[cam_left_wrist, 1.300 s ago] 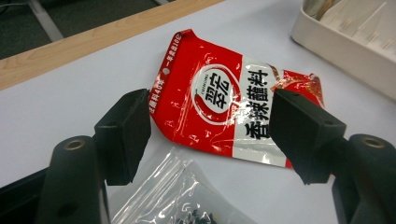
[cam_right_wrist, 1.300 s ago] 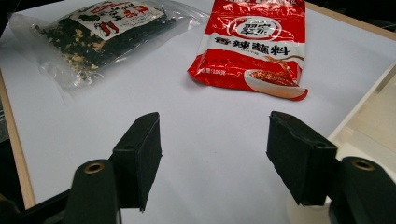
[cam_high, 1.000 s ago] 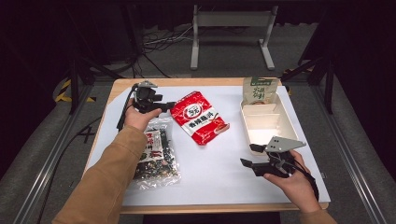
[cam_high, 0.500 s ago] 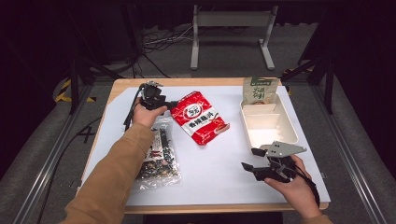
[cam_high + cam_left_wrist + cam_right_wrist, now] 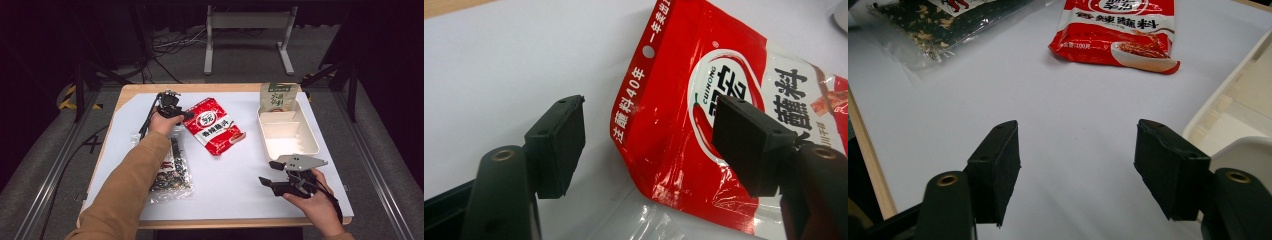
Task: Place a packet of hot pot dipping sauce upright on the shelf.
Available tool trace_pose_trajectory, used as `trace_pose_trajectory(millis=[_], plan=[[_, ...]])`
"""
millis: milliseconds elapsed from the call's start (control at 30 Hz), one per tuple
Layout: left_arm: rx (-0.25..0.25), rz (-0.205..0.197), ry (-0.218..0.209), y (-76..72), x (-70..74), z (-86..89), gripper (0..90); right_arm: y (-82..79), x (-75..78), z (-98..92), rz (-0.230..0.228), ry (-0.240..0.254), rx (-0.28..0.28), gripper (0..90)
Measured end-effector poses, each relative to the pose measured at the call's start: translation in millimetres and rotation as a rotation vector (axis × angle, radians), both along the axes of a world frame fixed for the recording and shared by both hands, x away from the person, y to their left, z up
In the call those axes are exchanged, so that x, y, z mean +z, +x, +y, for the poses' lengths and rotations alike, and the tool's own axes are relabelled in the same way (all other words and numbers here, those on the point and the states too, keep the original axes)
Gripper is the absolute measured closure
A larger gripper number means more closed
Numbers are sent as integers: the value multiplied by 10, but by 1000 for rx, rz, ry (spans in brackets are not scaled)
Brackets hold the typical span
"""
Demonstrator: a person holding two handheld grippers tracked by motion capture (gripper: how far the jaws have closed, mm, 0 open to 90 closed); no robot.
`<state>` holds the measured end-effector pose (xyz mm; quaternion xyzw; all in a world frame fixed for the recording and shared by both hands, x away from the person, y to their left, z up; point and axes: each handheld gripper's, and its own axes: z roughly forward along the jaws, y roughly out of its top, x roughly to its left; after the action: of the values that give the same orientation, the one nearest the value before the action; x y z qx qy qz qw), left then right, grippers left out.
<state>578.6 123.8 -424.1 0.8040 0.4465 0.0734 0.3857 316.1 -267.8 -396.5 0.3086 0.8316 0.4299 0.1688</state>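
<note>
The left claw (image 5: pixel 186 116) is spread wide, its jaws straddling the far left corner of the red sauce packet (image 5: pixel 214 125) without pressing it. The packet lies flat on the white desk (image 5: pixel 235 180), left of the cream tray (image 5: pixel 313 145). The right claw (image 5: pixel 267 173) is spread and holds nothing, at the near right.

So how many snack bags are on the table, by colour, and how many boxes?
Red glossy plastic snack bag: 1
Clear plastic bag of dark seaweed snacks: 1
Green paper-look pouch, standing at the tray's far end: 1
White plastic compartment tray: 1
Total: 4 things, 3 bags and 1 tray.
</note>
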Motion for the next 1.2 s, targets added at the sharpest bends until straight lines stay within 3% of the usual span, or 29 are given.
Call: trace_pose_trajectory(millis=[167,400,500,733,900,1100,1167,1200], plan=[[-2,24,5,24,-44,11,299,2,-18,8,4,-4,2,348],[-37,43,-39,-3,-30,-42,354,-1,-22,24,4,-5,1,341],[-55,24,-35,-42,15,-85,341,-3,-26,31,3,-9,2,341],[-106,0,-72,-113,91,-158,363,3,-50,39,-2,-5,1,335],[-124,0,-60,-120,76,-201,378,11,-57,39,3,-6,7,371],[-130,45,-43,-91,5,-236,411,13,-52,41,18,-20,40,452],[-135,46,-24,-90,-6,-249,412,13,-48,41,13,-26,46,456],[-136,45,10,-88,-17,-267,422,13,-46,42,10,-28,53,457]])
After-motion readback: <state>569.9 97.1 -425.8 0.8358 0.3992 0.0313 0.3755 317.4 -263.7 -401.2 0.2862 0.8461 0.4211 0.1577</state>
